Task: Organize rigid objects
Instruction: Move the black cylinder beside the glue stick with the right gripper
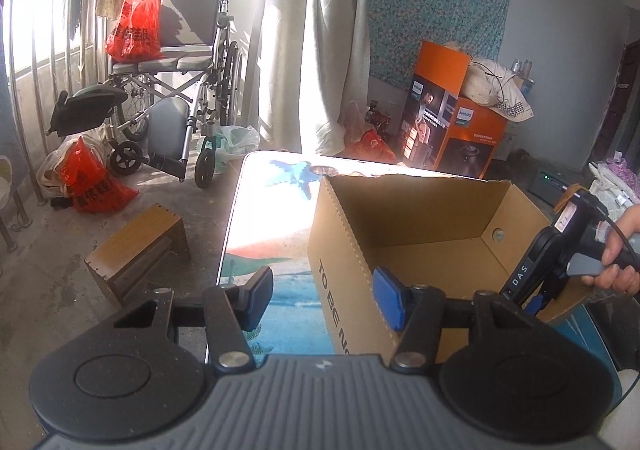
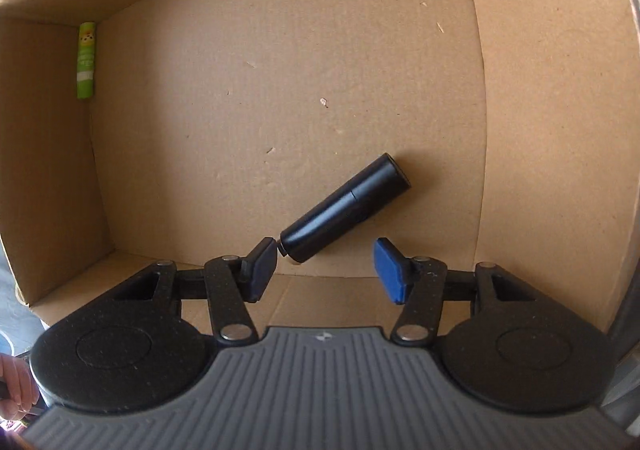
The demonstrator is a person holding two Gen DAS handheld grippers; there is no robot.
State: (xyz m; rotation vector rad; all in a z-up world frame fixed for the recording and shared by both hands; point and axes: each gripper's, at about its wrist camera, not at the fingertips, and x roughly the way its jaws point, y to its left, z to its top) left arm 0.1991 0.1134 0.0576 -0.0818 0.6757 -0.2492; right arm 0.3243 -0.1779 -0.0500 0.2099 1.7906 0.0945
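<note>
An open cardboard box (image 1: 348,250) stands on a table with a printed top (image 1: 272,218). My left gripper (image 1: 324,300) is open and empty, its jaws straddling the box's near left wall. My right gripper (image 2: 328,268) is open inside the box (image 2: 540,110), looking down at its floor. A black cylinder (image 2: 346,208) lies on the floor just beyond the fingertips, its near end touching the left pad (image 2: 262,264). A green tube (image 2: 86,60) lies in the far left corner. The right gripper's body (image 1: 560,262) shows in the left wrist view at the box's right wall.
A wheelchair (image 1: 176,90) with a red bag (image 1: 134,26) stands by the window rail. A small wooden stool (image 1: 138,254) sits on the floor left of the table. An orange appliance box (image 1: 456,118) stands behind the table. More bags lie on the floor.
</note>
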